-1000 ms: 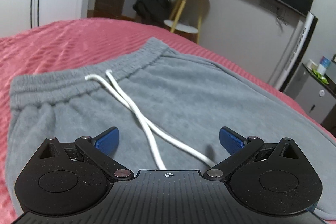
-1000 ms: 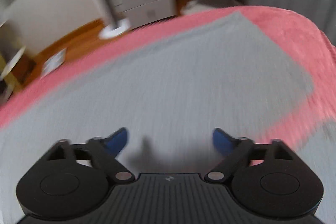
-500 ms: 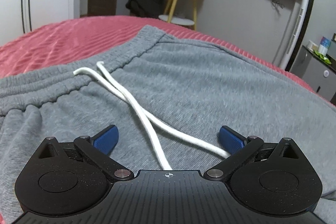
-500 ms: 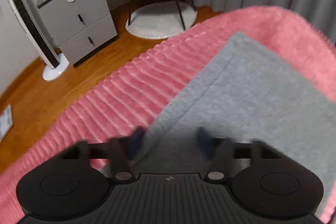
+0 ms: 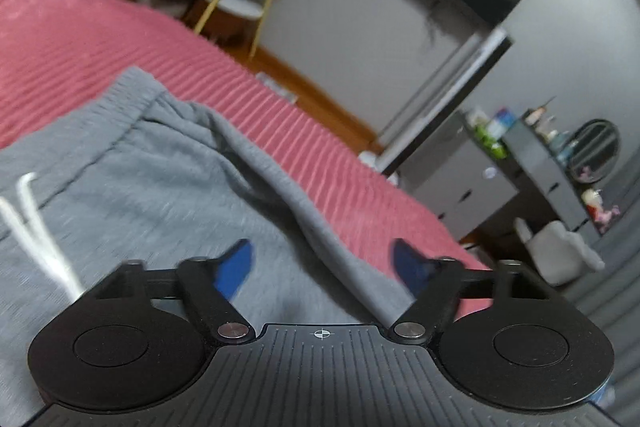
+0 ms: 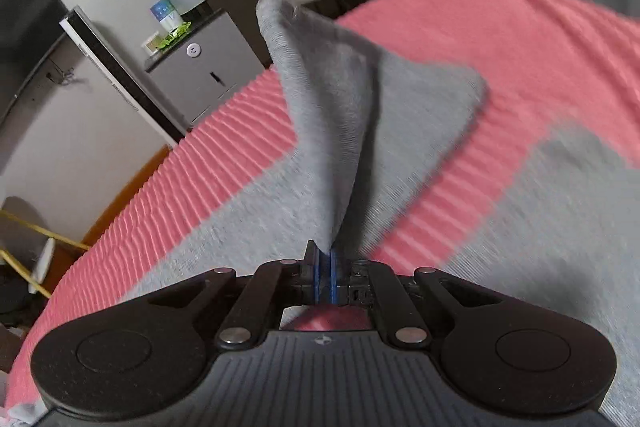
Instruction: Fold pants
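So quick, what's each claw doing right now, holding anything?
Left gripper: open, its fingers just closing in, astride the edge of the grey fleece pants, not pressing.
Right gripper: shut on the pants' leg.

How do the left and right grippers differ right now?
The left gripper stands open, its jaws having just been closing, with a ridge of the grey pants between the pads but not pinched; the right gripper is shut on a lifted pant-leg edge. Left is at the waistband end, right at the leg end. Both have blue pads and are over the pink bedspread.
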`<move>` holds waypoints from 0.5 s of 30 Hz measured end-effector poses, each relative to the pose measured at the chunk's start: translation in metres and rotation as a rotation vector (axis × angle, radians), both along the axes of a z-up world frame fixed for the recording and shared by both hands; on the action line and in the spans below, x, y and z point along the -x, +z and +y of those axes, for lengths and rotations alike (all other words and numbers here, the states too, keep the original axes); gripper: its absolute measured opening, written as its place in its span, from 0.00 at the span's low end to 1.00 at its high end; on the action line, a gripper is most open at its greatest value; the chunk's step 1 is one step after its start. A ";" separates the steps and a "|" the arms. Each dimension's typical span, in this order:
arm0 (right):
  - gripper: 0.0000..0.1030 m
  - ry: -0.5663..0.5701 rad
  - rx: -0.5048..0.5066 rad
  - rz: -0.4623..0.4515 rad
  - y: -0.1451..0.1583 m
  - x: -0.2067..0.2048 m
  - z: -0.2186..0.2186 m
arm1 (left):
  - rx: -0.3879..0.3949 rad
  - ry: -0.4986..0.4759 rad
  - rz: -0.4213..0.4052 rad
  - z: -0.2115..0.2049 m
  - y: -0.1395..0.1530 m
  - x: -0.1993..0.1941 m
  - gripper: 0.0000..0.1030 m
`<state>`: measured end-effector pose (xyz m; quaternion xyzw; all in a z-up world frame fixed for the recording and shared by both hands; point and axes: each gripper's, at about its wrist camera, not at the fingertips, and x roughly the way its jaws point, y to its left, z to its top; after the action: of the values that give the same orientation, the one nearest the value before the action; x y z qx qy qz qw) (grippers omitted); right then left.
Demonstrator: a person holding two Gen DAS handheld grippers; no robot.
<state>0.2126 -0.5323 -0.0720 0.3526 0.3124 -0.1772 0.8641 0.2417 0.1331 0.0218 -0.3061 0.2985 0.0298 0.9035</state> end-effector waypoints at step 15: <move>0.26 -0.199 -0.153 -0.031 -0.015 -0.018 -0.048 | 0.260 0.007 0.135 0.031 -0.047 -0.078 0.67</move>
<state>0.2304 -0.5800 -0.0868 0.4497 0.2752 -0.2323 0.8174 0.3194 0.1637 -0.0253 -0.4191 0.3587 0.0146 0.8340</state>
